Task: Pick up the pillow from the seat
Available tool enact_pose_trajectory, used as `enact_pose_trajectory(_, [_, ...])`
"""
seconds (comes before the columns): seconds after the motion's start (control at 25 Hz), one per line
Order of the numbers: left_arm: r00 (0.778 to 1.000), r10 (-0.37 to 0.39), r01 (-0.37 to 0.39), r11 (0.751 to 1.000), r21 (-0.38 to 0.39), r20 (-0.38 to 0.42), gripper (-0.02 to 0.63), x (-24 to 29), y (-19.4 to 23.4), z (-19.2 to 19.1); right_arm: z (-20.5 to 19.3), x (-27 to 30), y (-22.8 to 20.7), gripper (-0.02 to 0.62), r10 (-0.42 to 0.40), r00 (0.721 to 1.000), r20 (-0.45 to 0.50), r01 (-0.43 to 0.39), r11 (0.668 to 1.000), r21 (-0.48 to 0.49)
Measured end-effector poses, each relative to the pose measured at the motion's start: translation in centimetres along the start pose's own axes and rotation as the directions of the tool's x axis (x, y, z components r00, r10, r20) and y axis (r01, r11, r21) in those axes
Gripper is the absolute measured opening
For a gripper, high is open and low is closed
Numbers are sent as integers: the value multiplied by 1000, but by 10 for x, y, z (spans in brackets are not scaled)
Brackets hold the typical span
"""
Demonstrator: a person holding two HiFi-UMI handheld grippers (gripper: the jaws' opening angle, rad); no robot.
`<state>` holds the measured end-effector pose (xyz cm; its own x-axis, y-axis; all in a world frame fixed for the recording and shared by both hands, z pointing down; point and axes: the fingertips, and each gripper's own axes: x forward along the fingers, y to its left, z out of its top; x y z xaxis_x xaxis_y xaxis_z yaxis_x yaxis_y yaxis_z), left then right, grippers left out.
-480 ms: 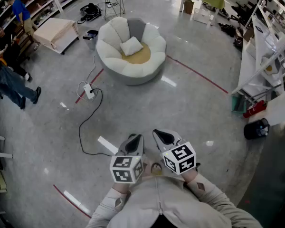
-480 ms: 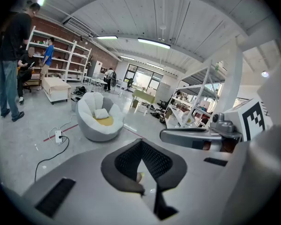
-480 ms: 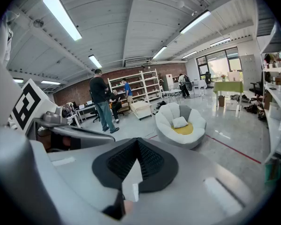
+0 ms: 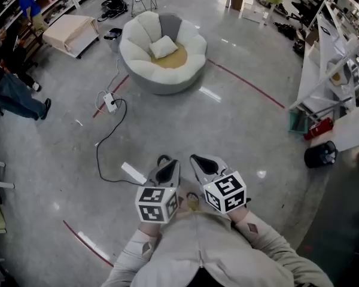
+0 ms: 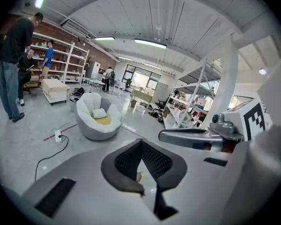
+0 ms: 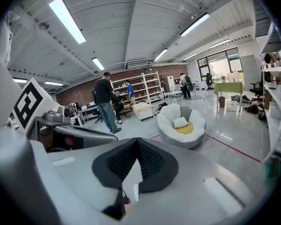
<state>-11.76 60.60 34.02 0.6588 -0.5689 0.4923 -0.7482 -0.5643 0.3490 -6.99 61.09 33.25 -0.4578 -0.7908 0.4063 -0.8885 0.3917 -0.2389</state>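
Note:
The white pillow (image 4: 163,46) lies on the yellow cushion of a round white chair (image 4: 161,81), far ahead at the top of the head view. Both gripper views show the pillow (image 5: 99,113) (image 6: 180,122) small and distant on that chair (image 5: 94,128) (image 6: 183,138). My left gripper (image 4: 166,162) and right gripper (image 4: 198,159) are held side by side close to my chest, well short of the chair. The left gripper (image 5: 141,146) is shut with nothing in it. The right gripper (image 6: 136,145) has its black pads meeting at the tip and is also empty.
A power strip with a black cable (image 4: 110,103) lies on the floor left of the path, crossed by a red floor line (image 4: 245,84). People (image 4: 12,88) stand at the left. White shelving (image 4: 335,70) and a black bin (image 4: 320,155) are on the right. A low beige platform (image 4: 69,31) sits beyond.
The chair, the cable and the floor markings have shifted up and left in the head view. Both grippers sit slightly higher in the picture, still side by side.

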Motion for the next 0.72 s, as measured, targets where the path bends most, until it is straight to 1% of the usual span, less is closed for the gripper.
enact_pose_trajectory(0.12, [1000, 12, -12, 1000, 2, -7, 6, 0, 4, 0, -2, 0, 1, 0, 7, 1000, -2, -7, 1000, -2])
enact_pose_trajectory(0.28, [1000, 18, -19, 1000, -19, -19, 6, 3, 12, 2, 0, 5, 3, 0, 20, 1000, 8, -20, 1000, -10])
enact_pose_trajectory(0.4, [1000, 19, -20, 999, -26, -15, 6, 9, 16, 9, 5, 11, 0, 0, 38, 999, 12, -38, 999, 5])
enact_pose_trajectory(0.52, [1000, 23, -23, 1000, -17, -12, 6, 21, 18, 21, 10, 18, -13, 0, 41, 999, -10, -40, 999, 23])
enact_pose_trajectory(0.72, [1000, 27, -27, 1000, 0, -3, 6, 46, 31, 50, 29, 39, -35, 0, 30, 999, -20, -30, 999, 10])
